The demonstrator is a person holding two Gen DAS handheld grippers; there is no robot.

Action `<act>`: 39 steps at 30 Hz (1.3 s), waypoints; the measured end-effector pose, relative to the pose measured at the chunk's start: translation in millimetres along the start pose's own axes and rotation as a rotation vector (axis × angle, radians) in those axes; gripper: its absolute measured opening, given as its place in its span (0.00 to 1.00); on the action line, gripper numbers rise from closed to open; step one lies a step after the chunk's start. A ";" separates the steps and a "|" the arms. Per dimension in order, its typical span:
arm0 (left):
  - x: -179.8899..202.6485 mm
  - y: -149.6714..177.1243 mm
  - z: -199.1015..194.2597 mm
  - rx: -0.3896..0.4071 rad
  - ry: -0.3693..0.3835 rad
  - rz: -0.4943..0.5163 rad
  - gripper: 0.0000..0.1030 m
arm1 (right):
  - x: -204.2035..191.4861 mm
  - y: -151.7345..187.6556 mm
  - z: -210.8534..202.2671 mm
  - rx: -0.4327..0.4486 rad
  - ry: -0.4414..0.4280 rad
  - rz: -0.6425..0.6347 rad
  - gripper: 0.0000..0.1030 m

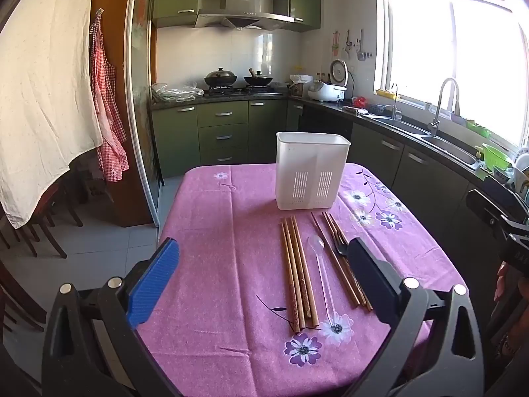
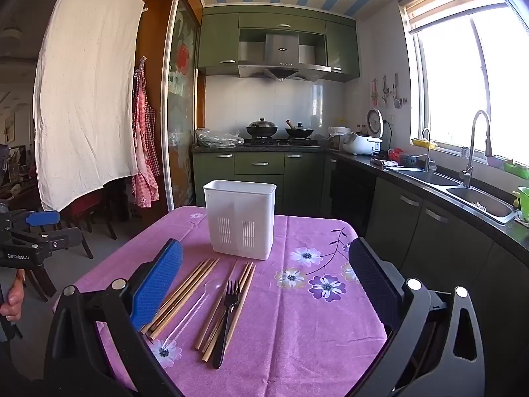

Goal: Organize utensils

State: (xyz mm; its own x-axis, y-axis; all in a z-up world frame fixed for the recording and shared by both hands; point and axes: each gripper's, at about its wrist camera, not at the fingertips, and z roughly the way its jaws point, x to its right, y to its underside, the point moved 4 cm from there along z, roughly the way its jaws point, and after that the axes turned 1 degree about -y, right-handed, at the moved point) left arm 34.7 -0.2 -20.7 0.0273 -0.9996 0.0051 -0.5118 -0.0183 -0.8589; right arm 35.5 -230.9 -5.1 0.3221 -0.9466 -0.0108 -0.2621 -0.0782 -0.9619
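A white plastic utensil holder [image 1: 310,175] [image 2: 240,220] stands upright at the far side of the table. In front of it lie a bundle of light wooden chopsticks [image 1: 297,274] [image 2: 182,294], a clear plastic spoon [image 1: 320,264] [image 2: 195,307], a black fork [image 1: 340,248] [image 2: 228,311] and a second bundle of darker chopsticks [image 1: 334,258] [image 2: 241,297]. My left gripper [image 1: 261,281] is open and empty above the near side of the table. My right gripper [image 2: 264,284] is open and empty, hovering above the utensils.
The table wears a pink flowered cloth [image 1: 231,231] [image 2: 297,330]. Green kitchen cabinets, a stove with pans [image 1: 238,81] and a sink counter [image 2: 463,192] lie behind and to the right. Wooden chairs [image 1: 49,228] and a hanging white sheet [image 2: 86,99] are at the left.
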 end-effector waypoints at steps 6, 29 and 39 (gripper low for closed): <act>-0.6 0.7 -1.3 0.006 -0.003 -0.006 0.94 | -1.4 -0.1 -0.2 -0.001 -0.001 -0.001 0.97; 1.0 4.8 3.2 -0.011 0.002 -0.003 0.94 | -5.3 7.2 -1.1 0.003 0.011 -0.003 0.97; 4.4 14.9 9.9 -0.017 0.002 -0.001 0.94 | -1.8 6.6 4.9 -0.023 -0.007 0.012 0.97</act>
State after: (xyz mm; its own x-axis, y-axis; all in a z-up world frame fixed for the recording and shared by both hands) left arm 35.7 -4.6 -38.4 0.0265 -0.9996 0.0071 -0.5261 -0.0200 -0.8502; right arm 37.6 -228.1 -12.8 0.3254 -0.9453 -0.0239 -0.2863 -0.0745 -0.9552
